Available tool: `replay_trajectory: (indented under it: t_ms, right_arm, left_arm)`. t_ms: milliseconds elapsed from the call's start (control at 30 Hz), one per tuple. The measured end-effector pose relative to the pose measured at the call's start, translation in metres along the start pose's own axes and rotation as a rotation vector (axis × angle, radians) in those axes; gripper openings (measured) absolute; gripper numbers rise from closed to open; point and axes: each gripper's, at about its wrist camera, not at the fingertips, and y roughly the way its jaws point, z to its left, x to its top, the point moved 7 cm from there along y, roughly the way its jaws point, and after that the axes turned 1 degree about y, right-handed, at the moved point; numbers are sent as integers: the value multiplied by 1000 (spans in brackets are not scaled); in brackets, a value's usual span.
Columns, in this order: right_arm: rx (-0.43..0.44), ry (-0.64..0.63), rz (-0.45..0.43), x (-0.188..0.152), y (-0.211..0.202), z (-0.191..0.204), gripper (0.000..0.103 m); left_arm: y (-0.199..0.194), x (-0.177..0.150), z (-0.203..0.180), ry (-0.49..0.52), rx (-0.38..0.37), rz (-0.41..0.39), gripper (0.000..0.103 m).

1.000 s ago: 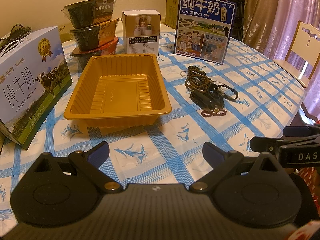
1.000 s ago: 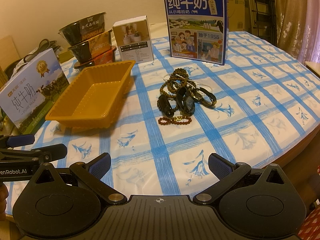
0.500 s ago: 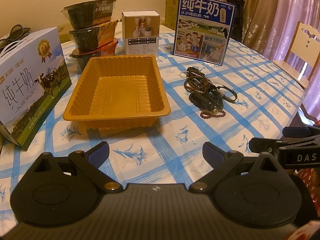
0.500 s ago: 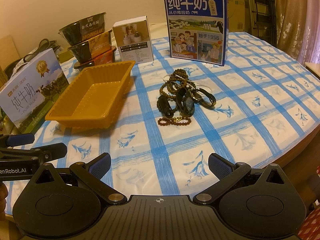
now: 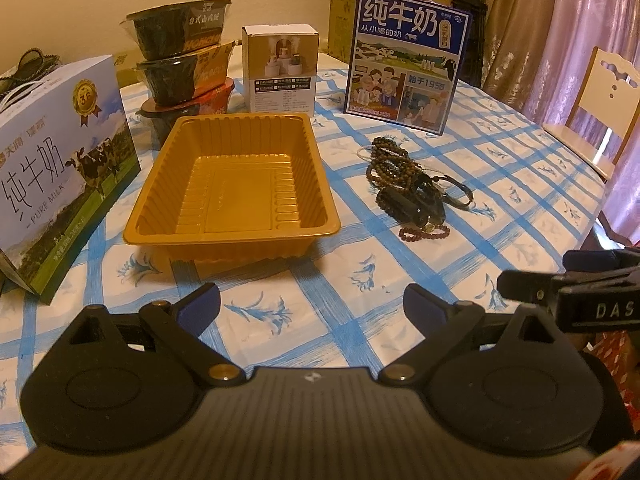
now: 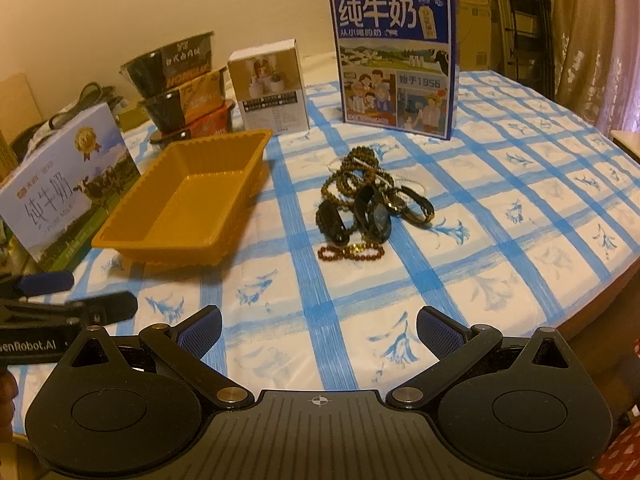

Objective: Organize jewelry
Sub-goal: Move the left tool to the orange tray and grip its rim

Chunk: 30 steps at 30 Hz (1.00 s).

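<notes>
A pile of bead bracelets and dark bangles (image 5: 408,188) lies on the blue-checked tablecloth, right of an empty orange plastic tray (image 5: 234,184). The pile (image 6: 370,204) and the tray (image 6: 188,204) also show in the right wrist view. A small red-brown bead bracelet (image 6: 351,251) lies at the pile's near edge. My left gripper (image 5: 312,307) is open and empty, held above the table's near edge. My right gripper (image 6: 319,330) is open and empty, well short of the pile.
A blue milk carton (image 5: 406,60) stands behind the pile. A white box (image 5: 280,68) and stacked noodle bowls (image 5: 184,60) stand behind the tray. A second milk box (image 5: 56,168) is left of the tray. A chair (image 5: 600,100) is at the right.
The left gripper has drifted slightly; the tray and pile sit a little lower in its view. The right gripper has barely moved. Both stay open.
</notes>
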Motion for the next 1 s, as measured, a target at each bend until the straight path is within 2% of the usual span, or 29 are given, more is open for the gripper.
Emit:
replay_trajectory:
  t_ms: [133, 233, 333, 500, 700, 800, 933, 1000]
  right_arm:
    - [26, 26, -50, 14, -3, -2, 103]
    - [40, 35, -86, 21, -1, 0, 103]
    - [55, 30, -127, 27, 4, 1, 103]
    - [8, -23, -76, 23, 27, 0, 103]
    - [24, 38, 1, 16, 58, -9, 103]
    - [-4, 57, 45, 17, 78, -13, 103]
    - [2, 58, 49, 18, 97, -13, 103]
    - [-8, 45, 48, 18, 105, -13, 103]
  left_arm:
    - [4, 0, 12, -39, -4, -6, 97]
    - [7, 1, 28, -105, -11, -17, 97]
    - [10, 0, 48, -169, 38, -62, 95]
    - [23, -5, 73, -206, 119, -106, 93]
    - [45, -13, 100, -271, 158, -114, 93]
    - [54, -15, 113, -304, 180, -140, 93]
    - [69, -15, 130, -377, 201, -170, 84]
    - [76, -13, 137, -400, 204, -188, 83]
